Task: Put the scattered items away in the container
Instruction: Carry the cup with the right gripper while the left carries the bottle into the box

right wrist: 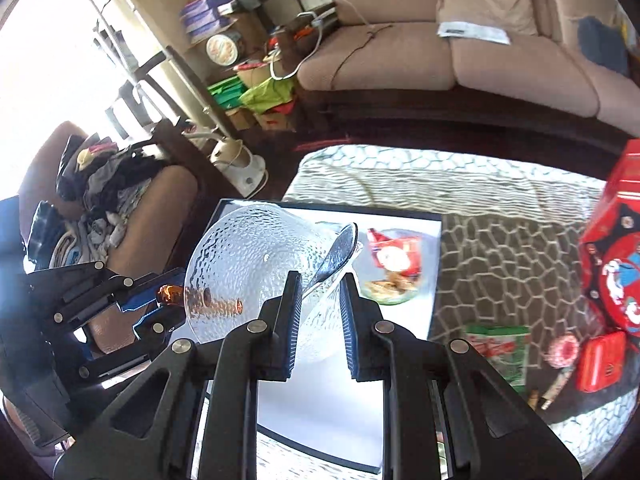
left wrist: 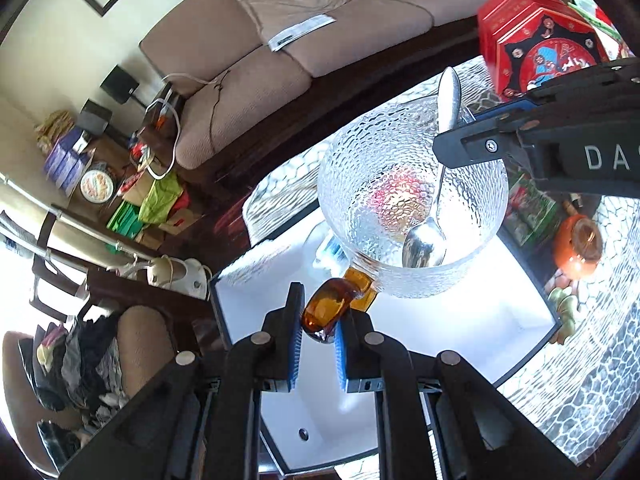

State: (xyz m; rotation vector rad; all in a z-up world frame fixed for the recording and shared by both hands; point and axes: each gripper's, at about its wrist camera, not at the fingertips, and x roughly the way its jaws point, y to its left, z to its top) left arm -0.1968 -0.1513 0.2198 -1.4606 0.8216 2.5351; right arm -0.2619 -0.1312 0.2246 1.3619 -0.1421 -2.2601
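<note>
The clear hammered-glass bowl with an amber glass handle (left wrist: 412,200) hangs in the air above the white tray with a black rim (left wrist: 460,340), carried between your two tools. Your left gripper (left wrist: 318,330) has its blue pads pinched on the tip of the amber handle, which juts from the bowl's side. Your right gripper (right wrist: 320,300) is nearly closed, its jaws clamped on the thin glass rim at the opposite side; from its own camera the rim runs straight between the ribbed pads. In that view the bowl is tilted, its mouth turned toward the left.

A silver metal spoon (left wrist: 426,240) lies inside the bowl, its scoop down near the lower wall and its handle rising past the rim close to the right tool.

Below the bowl, on the tray, sits a smaller clear glass dish (right wrist: 394,268) holding a red-and-white packet and some brown snack pieces.

The tray rests on a table covered with a grey cloth in a stone pattern (right wrist: 500,248). Farther out on that cloth stand a red octagonal gift tin (left wrist: 536,40), a small red rectangular tin (right wrist: 600,360) and a green packet (right wrist: 500,348). Beyond the table is a beige sofa (right wrist: 440,52).
</note>
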